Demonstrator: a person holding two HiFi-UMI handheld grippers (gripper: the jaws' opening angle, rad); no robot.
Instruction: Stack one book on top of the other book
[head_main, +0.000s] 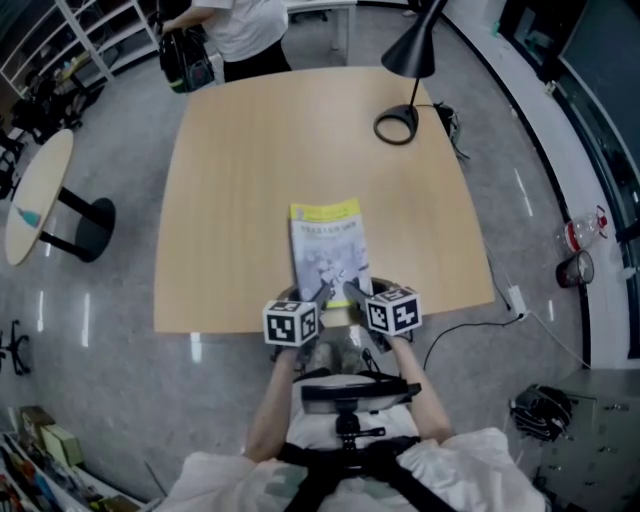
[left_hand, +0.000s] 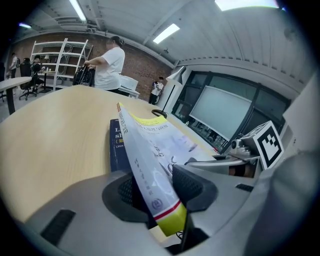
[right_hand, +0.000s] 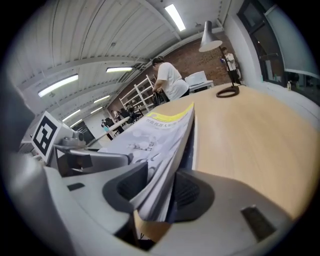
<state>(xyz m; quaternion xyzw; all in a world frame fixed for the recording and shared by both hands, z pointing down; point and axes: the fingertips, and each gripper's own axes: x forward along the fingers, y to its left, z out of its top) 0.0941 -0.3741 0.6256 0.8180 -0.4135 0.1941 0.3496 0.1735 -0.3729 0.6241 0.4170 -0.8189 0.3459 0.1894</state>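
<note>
While it slanted over the blue book, near end raised, the pale book with the yellow band sat close to the near edge of the table. The left gripper clamped its spine corner at 7 o'clock, and the right gripper clamped its page-edge corner at 5 o'clock. A black lamp stood at 1 o'clock from the books, and a person stood at 11 o'clock beyond the far edge.
</note>
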